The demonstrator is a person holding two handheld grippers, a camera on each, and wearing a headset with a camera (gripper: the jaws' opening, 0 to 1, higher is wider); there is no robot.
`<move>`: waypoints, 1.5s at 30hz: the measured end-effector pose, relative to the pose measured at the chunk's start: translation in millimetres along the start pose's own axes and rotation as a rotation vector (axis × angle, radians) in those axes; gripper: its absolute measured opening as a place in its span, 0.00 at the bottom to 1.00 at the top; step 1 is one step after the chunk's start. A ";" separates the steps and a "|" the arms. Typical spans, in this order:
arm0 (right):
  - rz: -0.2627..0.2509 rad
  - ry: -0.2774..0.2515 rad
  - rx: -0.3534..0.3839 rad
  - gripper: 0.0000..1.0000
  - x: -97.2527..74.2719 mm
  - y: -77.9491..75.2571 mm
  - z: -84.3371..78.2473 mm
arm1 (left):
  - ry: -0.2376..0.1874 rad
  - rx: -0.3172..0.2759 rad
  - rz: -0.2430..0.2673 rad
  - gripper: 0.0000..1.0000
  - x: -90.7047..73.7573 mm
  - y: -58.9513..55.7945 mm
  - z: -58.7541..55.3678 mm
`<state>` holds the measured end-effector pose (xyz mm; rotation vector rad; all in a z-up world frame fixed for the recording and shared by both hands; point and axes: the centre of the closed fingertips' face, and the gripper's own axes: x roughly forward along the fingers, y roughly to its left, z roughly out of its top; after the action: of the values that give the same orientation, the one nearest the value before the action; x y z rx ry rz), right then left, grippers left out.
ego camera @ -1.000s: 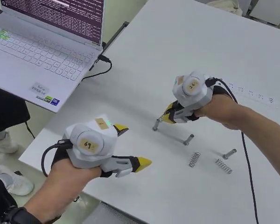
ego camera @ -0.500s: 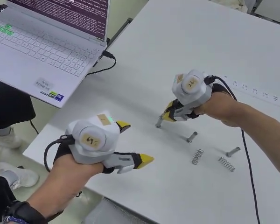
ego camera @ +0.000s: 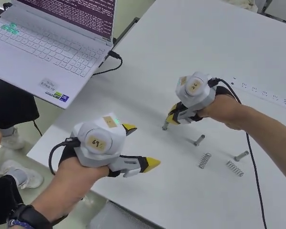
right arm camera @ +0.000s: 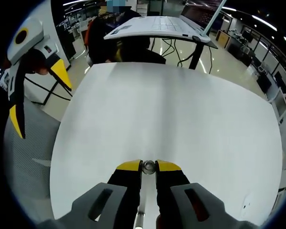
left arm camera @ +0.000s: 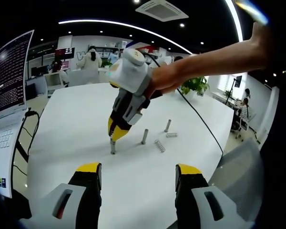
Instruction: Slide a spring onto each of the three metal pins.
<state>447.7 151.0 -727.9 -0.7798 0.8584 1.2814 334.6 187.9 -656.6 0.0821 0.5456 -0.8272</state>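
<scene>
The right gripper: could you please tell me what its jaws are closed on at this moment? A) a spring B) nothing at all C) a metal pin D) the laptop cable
C: the right gripper has its jaws shut on the top end of a metal pin, while both springs lie loose on the table.

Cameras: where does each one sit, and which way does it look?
Head view: worn on the head, looking down at the table; both forearms show.
Left gripper view: on the left gripper, facing the right gripper; own open jaws show.
Right gripper view: on the right gripper, facing across the table; own jaws clamp a pin.
Shared: all show that pin.
</scene>
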 end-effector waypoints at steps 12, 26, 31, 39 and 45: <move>0.011 0.023 -0.007 0.09 13.2 -0.1 -4.3 | 0.000 -0.008 0.007 0.58 -1.2 3.2 -0.8; 0.027 0.053 -0.019 0.09 29.7 -3.5 -14.1 | 0.000 -0.016 0.016 0.58 -1.3 6.1 -0.4; 0.029 0.060 -0.021 0.09 32.7 -4.4 -17.3 | 0.002 -0.017 0.020 0.58 -1.3 7.2 -0.4; 0.030 0.070 -0.021 0.10 35.1 -5.1 -20.7 | 0.001 -0.018 0.022 0.58 -1.6 7.2 -0.8; 0.009 0.069 -0.011 0.17 29.1 -8.8 -21.1 | 0.001 -0.017 0.022 0.58 -2.3 6.4 -0.7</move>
<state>456.5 145.3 -763.4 -0.8340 0.9113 1.2741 337.7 194.0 -657.0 0.0731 0.5513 -0.8011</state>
